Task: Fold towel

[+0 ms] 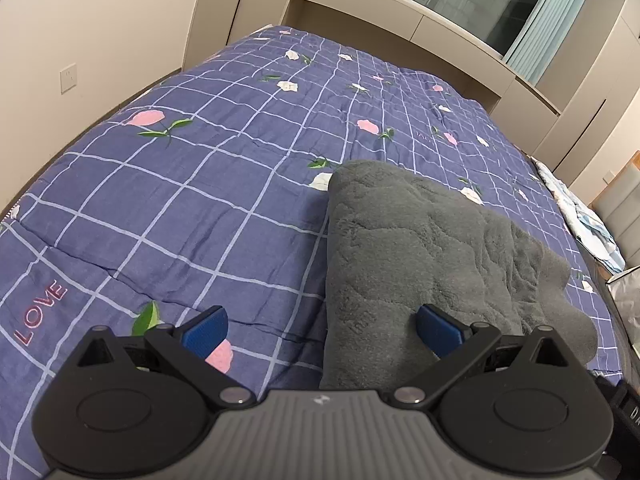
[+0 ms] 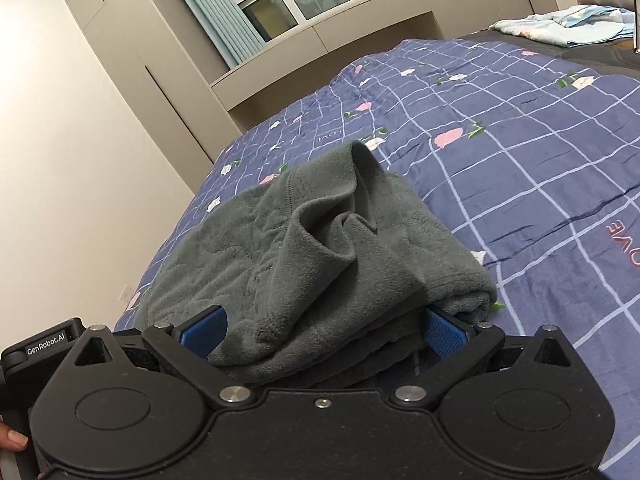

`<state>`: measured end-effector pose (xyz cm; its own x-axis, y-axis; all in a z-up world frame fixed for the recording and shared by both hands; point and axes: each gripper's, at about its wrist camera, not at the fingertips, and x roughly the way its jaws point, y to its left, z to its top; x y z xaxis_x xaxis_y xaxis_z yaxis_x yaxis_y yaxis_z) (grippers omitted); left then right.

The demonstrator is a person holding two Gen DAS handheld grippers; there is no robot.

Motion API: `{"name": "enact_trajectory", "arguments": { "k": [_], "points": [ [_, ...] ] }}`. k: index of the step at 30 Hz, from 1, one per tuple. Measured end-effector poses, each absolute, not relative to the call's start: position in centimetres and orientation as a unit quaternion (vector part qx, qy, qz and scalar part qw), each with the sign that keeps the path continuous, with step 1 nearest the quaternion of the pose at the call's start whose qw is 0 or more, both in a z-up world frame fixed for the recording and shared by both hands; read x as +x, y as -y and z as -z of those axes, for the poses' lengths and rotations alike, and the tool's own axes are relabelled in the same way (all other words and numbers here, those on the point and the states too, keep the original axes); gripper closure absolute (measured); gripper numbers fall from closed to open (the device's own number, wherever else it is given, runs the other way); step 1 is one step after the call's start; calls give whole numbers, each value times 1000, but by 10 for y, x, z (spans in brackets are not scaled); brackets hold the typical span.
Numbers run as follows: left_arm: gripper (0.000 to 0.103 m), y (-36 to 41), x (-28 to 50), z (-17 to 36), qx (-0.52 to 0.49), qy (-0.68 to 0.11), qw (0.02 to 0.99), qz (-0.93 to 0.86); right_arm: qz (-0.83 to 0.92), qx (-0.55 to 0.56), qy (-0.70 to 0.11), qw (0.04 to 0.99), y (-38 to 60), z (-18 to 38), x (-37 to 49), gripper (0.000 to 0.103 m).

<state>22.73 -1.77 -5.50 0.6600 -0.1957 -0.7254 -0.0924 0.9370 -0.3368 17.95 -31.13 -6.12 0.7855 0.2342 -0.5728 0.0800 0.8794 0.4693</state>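
Your grey towel (image 2: 320, 248) sits bunched on the blue checked quilt (image 2: 540, 184), already doubled over with a loose flap sticking up. Your right gripper (image 2: 322, 334) is spread wide around its near edge, probably to catch that thick stack. Left gripper (image 1: 322, 330) is spread too, straddling the towel's left edge, pinching nothing.

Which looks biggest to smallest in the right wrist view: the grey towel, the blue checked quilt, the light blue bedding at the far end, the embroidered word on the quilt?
1. Blue checked floral quilt
2. Grey fleece towel, though nearness inflates it
3. Light blue crumpled bedding, far off
4. Red embroidered word, partly cut off
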Motion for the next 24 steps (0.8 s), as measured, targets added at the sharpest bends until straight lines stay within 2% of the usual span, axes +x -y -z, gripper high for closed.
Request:
{"name": "enact_trajectory", "arguments": {
  "k": [12, 17, 24],
  "points": [
    [1, 22, 230, 55, -167, -418, 892, 36, -14, 232, -327, 916, 306, 57, 164, 0],
    [1, 23, 230, 56, -167, -419, 892, 36, 31, 213, -295, 931, 316, 48, 147, 0],
    [1, 23, 229, 55, -167, -421, 891, 39, 10, 188, -292, 938, 318, 45, 176, 0]
  ]
}}
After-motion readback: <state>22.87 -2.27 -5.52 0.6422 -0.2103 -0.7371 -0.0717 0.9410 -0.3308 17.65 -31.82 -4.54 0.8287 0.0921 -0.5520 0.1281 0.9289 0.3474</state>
